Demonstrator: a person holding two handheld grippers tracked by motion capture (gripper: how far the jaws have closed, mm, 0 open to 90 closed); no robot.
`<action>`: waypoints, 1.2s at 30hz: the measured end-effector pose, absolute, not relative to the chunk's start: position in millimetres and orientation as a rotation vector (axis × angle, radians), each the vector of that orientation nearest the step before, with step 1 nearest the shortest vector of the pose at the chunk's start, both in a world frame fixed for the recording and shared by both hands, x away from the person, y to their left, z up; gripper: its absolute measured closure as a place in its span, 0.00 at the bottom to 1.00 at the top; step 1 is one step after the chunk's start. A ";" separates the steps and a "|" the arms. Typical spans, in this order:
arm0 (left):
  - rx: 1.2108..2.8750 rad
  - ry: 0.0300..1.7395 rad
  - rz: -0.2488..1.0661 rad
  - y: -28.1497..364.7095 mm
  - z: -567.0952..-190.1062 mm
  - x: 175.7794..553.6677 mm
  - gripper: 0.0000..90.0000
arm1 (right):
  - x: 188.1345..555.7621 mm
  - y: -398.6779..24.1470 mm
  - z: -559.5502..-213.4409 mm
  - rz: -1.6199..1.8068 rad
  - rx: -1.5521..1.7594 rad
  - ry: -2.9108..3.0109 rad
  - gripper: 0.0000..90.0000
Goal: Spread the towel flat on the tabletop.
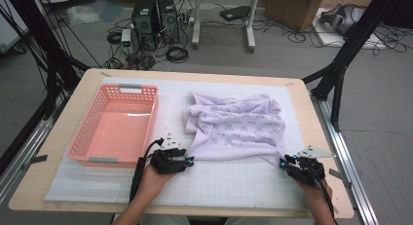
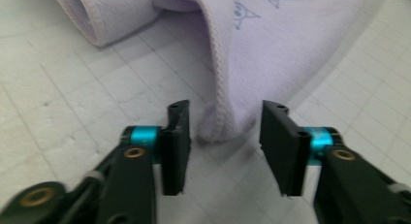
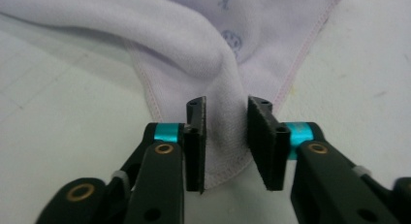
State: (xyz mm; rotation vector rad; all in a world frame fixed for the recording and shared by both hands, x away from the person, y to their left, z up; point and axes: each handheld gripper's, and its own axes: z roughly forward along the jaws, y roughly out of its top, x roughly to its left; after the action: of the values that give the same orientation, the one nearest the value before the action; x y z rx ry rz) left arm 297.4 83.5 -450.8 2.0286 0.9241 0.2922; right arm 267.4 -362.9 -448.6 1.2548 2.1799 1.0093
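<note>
Lilac printed towel (image 1: 238, 127), just one, lies rumpled on the white gridded surface (image 1: 219, 186), long axis running left-right, beside one pink plastic basket (image 1: 117, 122). Left claw (image 2: 224, 136) is parted around its near-left corner, not pinching. Right claw (image 3: 225, 136) has the near-right corner between its pads, seemingly clamped.

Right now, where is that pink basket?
In the high view the pink basket sits on the table's left side, left of the lilac cloth and just beyond the left gripper.
</note>
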 end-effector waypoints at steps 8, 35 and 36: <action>1.965 0.889 0.252 101.3 -441.4 275.2 0.95 | 254.3 -362.2 -439.9 1.023 1.219 2.214 0.97; 1.880 0.931 0.191 114.6 -442.1 239.8 0.44 | 188.5 -361.1 -423.0 0.995 1.289 2.140 0.59; 1.893 0.954 0.190 110.0 -445.1 248.4 0.44 | 195.3 -359.4 -424.3 0.990 1.286 2.140 0.58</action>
State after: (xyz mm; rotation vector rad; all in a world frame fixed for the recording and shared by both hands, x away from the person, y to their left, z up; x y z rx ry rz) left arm 248.4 110.0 -445.1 1.8935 0.9545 0.1898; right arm 195.3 -359.4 -424.3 1.2859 2.1396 0.9897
